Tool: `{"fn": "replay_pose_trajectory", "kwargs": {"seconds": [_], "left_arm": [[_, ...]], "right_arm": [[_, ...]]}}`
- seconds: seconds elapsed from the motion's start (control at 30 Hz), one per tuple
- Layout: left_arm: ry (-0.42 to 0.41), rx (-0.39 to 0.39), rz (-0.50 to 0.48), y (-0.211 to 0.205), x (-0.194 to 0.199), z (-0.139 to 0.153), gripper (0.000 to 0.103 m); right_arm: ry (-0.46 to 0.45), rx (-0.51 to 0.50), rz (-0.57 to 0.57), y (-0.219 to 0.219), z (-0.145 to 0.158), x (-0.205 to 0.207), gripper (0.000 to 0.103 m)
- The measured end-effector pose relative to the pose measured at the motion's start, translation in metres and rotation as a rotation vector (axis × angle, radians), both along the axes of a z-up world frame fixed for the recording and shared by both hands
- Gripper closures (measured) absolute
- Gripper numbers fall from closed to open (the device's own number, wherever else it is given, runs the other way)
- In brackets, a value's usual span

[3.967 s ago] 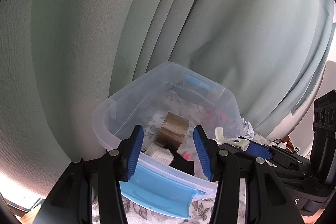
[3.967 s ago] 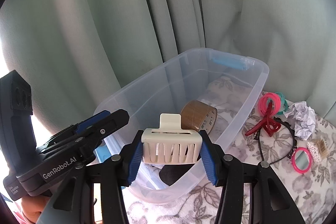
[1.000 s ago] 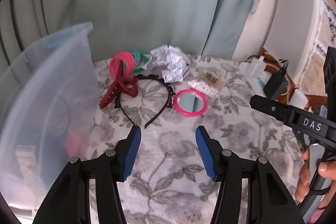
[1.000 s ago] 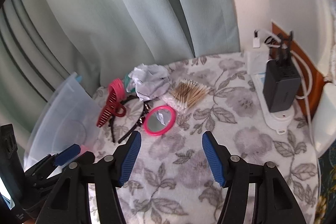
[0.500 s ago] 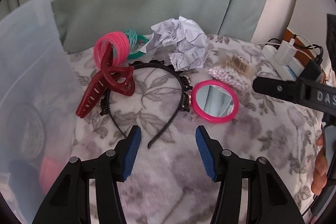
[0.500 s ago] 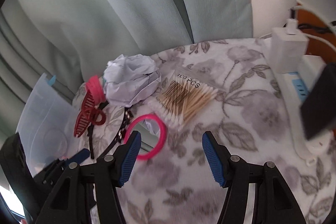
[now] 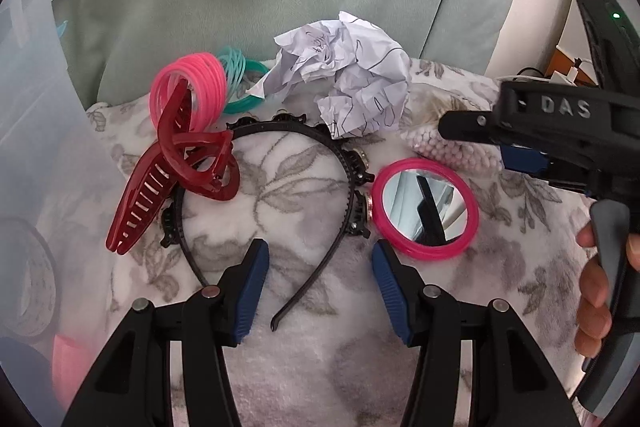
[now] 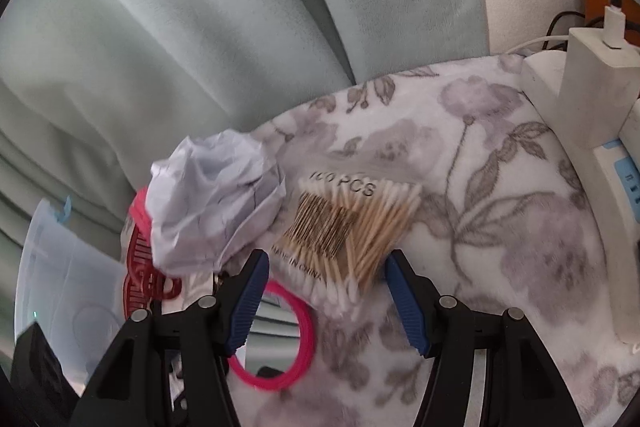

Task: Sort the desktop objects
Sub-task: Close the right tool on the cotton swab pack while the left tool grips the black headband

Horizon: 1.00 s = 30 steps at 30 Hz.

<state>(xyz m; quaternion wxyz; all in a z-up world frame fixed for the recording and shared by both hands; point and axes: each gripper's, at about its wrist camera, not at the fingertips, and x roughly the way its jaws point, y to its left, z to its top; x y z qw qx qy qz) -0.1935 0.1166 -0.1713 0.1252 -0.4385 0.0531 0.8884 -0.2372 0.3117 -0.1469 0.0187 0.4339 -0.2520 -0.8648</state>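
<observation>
My left gripper (image 7: 320, 287) is open low over the flowered cloth, and the free end of a black headband (image 7: 344, 187) lies between its fingers. A dark red claw clip (image 7: 160, 187) and pink bangles (image 7: 192, 91) lie to its left, a round pink mirror (image 7: 426, 205) to its right, a crumpled paper ball (image 7: 348, 83) behind. My right gripper (image 8: 326, 299) is open with its blue fingers either side of the near end of a cotton swab packet (image 8: 344, 227). The same mirror (image 8: 276, 343) lies below its left finger, the paper ball (image 8: 216, 207) to its left.
A clear plastic bin (image 7: 36, 155) stands at the left with things inside. Green curtains hang behind the table. White chargers and a power strip (image 8: 588, 131) sit at the right edge. Teal bangles (image 7: 240, 83) lie behind the pink ones. A hand (image 7: 596, 283) holds the right tool.
Both grippers left the bin, where the right one held a cream claw clip, and came down close to the loose items. The right gripper now straddles the swab packet.
</observation>
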Motion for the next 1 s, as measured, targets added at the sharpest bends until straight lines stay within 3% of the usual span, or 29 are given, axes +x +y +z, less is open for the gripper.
{"fn": "replay_pose_trajectory", "kwargs": {"seconds": [0.3, 0.47, 0.6, 0.67, 1.0], "left_arm": [[0.009, 0.019, -0.001, -0.004, -0.002, 0.002, 0.053], [0.011, 0.031, -0.016, -0.006, -0.001, 0.004, 0.067], [0.012, 0.03, -0.034, -0.005, 0.001, 0.007, 0.073], [0.013, 0.023, -0.037, -0.004, 0.002, 0.009, 0.091], [-0.01, 0.07, -0.02, -0.014, 0.014, 0.021, 0.091]], "right_arm": [[-0.002, 0.087, -0.005, -0.01, -0.002, -0.013, 0.037], [-0.001, 0.118, 0.008, -0.014, -0.003, -0.013, 0.04], [-0.003, 0.076, 0.026, -0.01, -0.004, -0.003, 0.055], [-0.006, 0.053, 0.037, -0.009, -0.005, 0.004, 0.059], [0.004, -0.023, 0.053, -0.005, -0.003, 0.049, 0.063]]}}
